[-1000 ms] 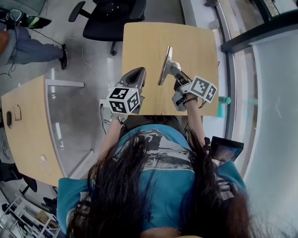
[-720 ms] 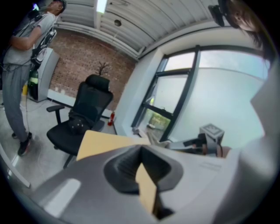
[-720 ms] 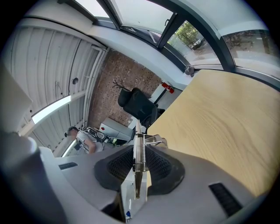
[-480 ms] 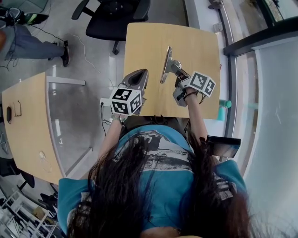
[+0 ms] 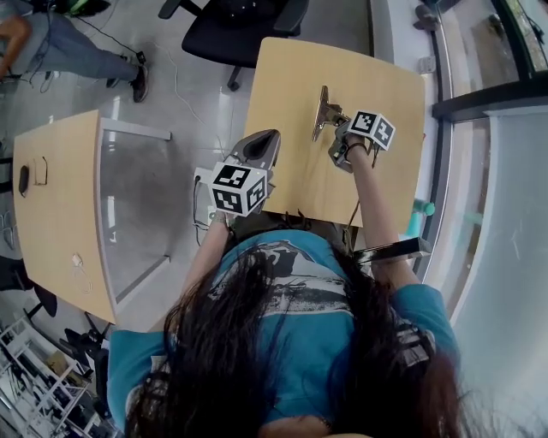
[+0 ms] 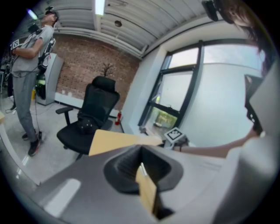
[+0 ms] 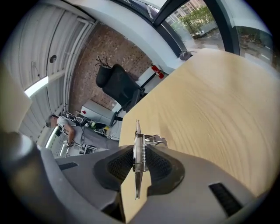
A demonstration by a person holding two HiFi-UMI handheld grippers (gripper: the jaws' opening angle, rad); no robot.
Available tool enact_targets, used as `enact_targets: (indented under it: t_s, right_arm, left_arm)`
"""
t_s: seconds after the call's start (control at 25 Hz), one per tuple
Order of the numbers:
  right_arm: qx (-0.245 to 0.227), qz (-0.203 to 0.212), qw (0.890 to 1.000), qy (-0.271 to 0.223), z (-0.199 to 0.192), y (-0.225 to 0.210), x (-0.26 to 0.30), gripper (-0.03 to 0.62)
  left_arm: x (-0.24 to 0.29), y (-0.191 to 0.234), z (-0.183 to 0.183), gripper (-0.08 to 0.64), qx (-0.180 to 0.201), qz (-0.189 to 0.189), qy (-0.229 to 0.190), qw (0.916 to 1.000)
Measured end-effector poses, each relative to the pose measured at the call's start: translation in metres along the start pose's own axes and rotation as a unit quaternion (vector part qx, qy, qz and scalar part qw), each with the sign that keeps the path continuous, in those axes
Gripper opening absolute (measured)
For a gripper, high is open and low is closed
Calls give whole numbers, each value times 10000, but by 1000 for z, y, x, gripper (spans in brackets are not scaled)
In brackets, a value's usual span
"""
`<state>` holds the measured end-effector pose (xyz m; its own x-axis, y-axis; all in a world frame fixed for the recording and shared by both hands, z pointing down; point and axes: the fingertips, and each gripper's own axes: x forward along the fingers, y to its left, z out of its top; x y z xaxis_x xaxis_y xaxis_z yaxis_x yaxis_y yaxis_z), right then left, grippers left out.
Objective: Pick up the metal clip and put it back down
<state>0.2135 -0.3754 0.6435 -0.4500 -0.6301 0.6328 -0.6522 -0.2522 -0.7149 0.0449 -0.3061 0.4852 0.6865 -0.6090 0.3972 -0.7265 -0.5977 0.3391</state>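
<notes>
The metal clip (image 7: 139, 153), a silver spring clamp with a coil spring, stands on edge between the jaws of my right gripper (image 7: 140, 165), which is shut on it. In the head view the clip (image 5: 323, 111) sits over the far middle of the wooden table (image 5: 385, 171), with the right gripper (image 5: 336, 128) just behind it. Whether it touches the tabletop I cannot tell. My left gripper (image 5: 259, 147) hovers at the table's near left edge, apart from the clip. In its own view the left gripper (image 6: 141, 151) is shut with nothing in it.
A black office chair (image 5: 240, 26) stands beyond the table's far edge. A second wooden table with a glass part (image 5: 51, 222) lies to the left. A person (image 5: 51, 43) stands at the far left. A window wall (image 5: 497, 214) runs along the right.
The right gripper has carried the clip farther away across the table. The left gripper has stayed near the table's near left edge.
</notes>
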Motion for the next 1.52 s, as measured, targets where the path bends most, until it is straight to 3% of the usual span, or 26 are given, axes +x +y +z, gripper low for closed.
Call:
enact_targets:
  t_s: [0.4, 0.72, 0.96, 1.32, 1.52]
  right_arm:
    - [348, -433, 9984, 118, 0, -38, 29, 94]
    - [581, -330, 9977, 131, -9, -45, 34, 96]
    - [414, -334, 9983, 251, -10, -41, 30, 182]
    - [325, -503, 9980, -199, -15, -36, -16, 181]
    - [453, -76, 9957, -803, -15, -3, -49, 181]
  left_arm:
    - [-15, 16, -12, 2, -162, 367, 29, 9992]
    - [-23, 25, -16, 3, -237, 528, 3, 9983]
    - [-22, 23, -15, 2, -207, 482, -4, 9986]
    - [-24, 20, -14, 3, -150, 297, -19, 9994]
    - [-24, 16, -12, 3, -88, 92, 1, 9999]
